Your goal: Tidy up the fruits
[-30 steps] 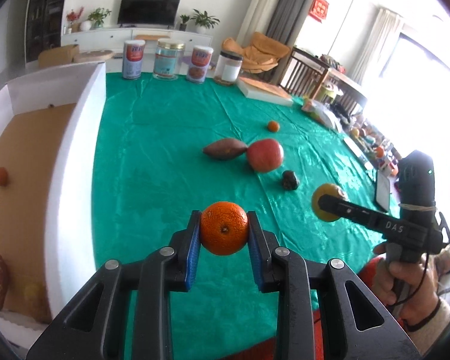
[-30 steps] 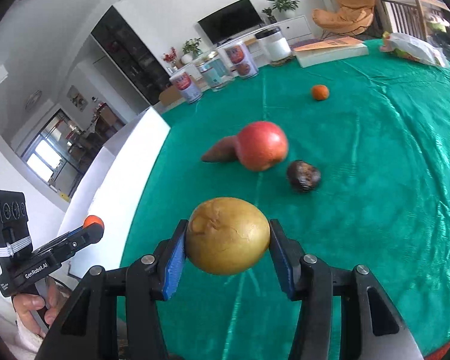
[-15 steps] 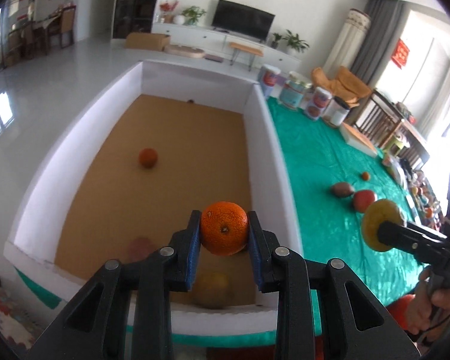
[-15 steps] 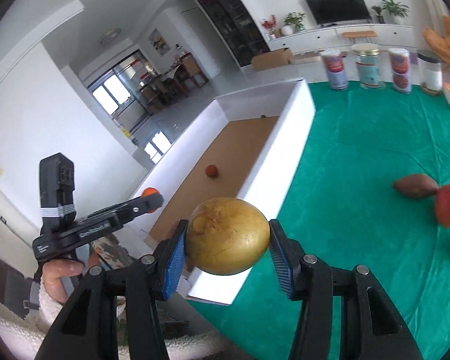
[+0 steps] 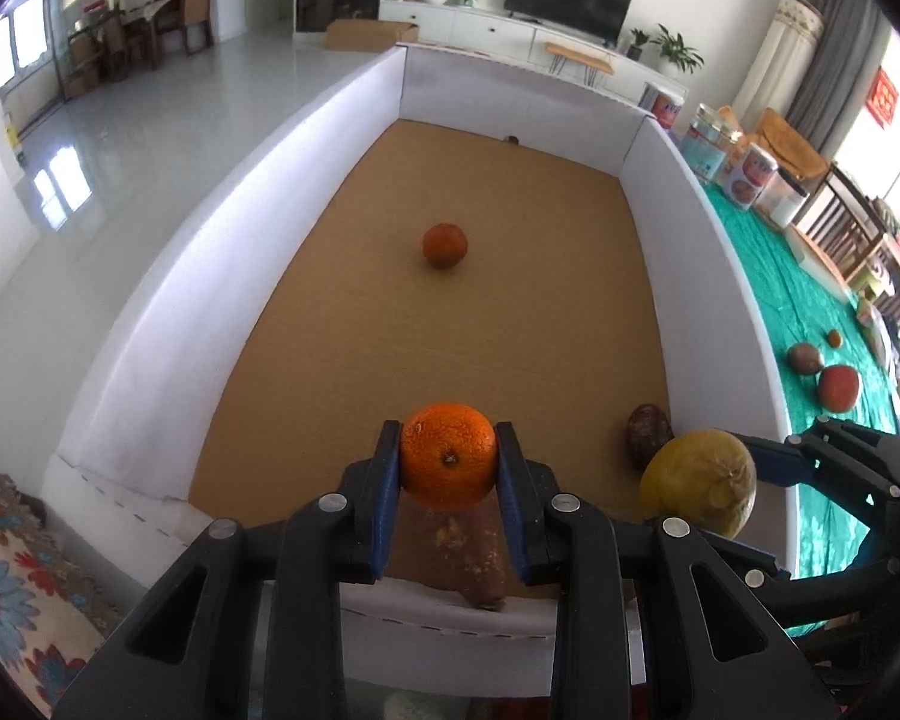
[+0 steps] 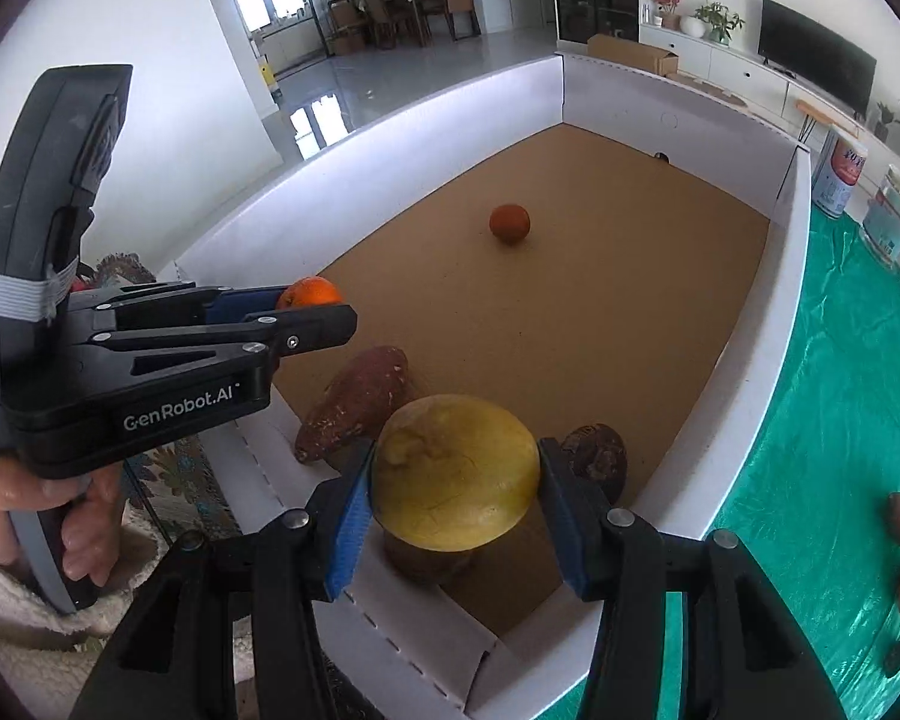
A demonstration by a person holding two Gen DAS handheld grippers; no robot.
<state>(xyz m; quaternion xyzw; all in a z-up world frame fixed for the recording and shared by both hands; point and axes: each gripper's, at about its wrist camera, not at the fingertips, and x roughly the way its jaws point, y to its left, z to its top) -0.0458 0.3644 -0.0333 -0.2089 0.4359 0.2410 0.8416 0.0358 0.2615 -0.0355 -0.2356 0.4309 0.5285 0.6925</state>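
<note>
Left tool (image 5: 448, 457) grips an orange (image 5: 448, 455), right tool (image 6: 455, 483) a yellow fruit (image 6: 455, 473), over the box's near wall (image 6: 390, 630).

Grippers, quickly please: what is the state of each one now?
Left gripper: closed on the orange.
Right gripper: closed on the yellow fruit.

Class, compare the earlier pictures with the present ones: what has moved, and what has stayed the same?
Both grippers swung from over the green tablecloth to above the white box. The left gripper still clamps the orange; the right gripper still clamps the yellow fruit.
</note>
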